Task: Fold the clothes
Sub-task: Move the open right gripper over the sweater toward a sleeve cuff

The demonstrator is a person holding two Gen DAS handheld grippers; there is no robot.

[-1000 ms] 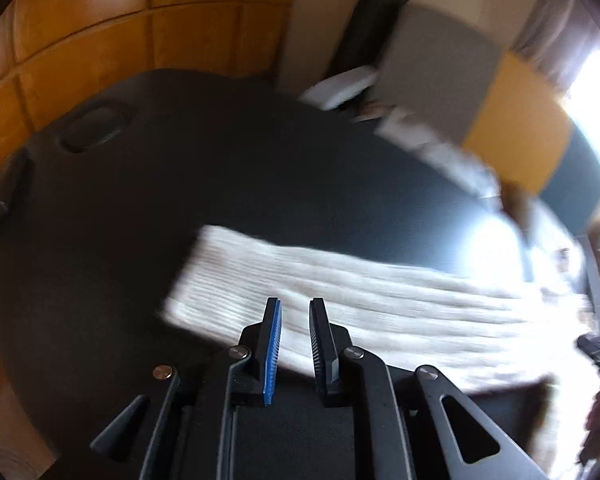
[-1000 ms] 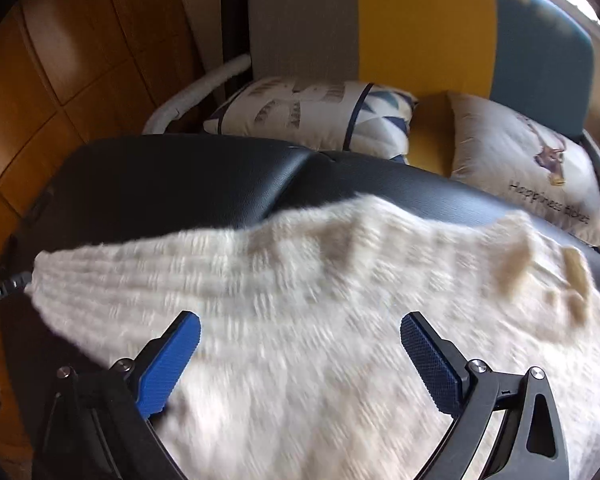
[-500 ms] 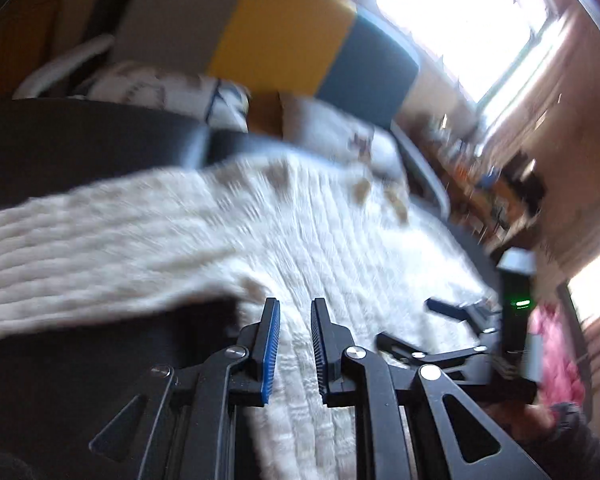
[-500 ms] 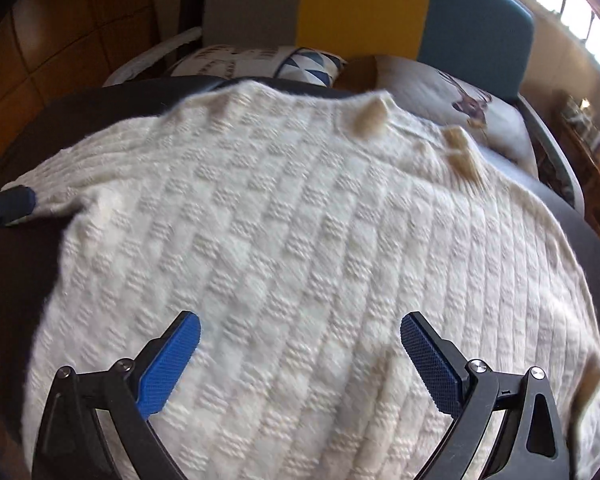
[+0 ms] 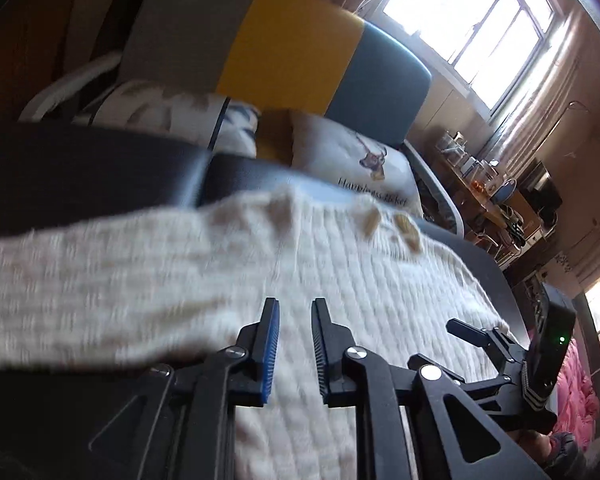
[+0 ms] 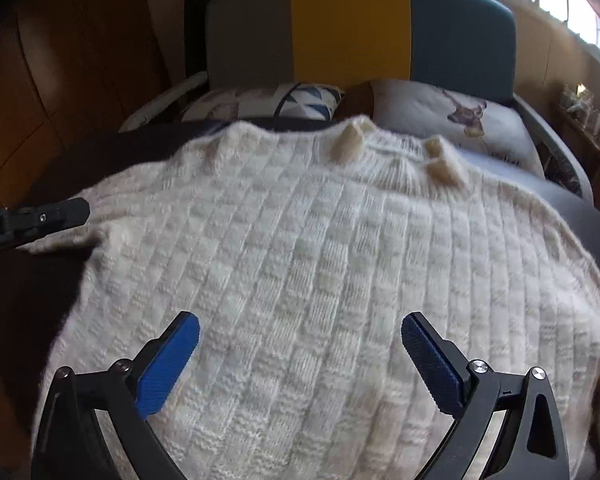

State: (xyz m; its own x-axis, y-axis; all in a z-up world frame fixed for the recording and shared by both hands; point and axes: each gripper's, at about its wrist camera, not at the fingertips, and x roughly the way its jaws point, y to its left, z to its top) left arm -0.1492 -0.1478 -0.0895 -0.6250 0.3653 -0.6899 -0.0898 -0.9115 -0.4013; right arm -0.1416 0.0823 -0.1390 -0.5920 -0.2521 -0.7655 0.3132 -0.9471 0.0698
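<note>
A cream knitted sweater (image 6: pixel 320 260) lies spread on a black table (image 6: pixel 100 156), its collar with tan toggles at the far edge. It also shows in the left wrist view (image 5: pixel 360 288), one sleeve (image 5: pixel 92 280) stretching left. My left gripper (image 5: pixel 294 320) is nearly shut with a narrow gap and holds nothing visible, above the sweater near the sleeve's root. My right gripper (image 6: pixel 300 336) is wide open and empty above the sweater's body; it shows in the left wrist view (image 5: pixel 484 348) at the right. The left gripper's tip (image 6: pixel 56 212) shows at the sweater's left edge.
A grey, yellow and blue sofa back (image 6: pixel 352 28) stands behind the table with two pillows (image 6: pixel 452 120). A cluttered side table (image 5: pixel 492 196) and bright windows (image 5: pixel 472 12) are at the right. Pink cloth (image 5: pixel 576 392) lies low at the right.
The left gripper has swung from the sleeve's end toward the sweater's body and the right gripper. The right gripper has moved over the body's middle. Both jaw openings are unchanged.
</note>
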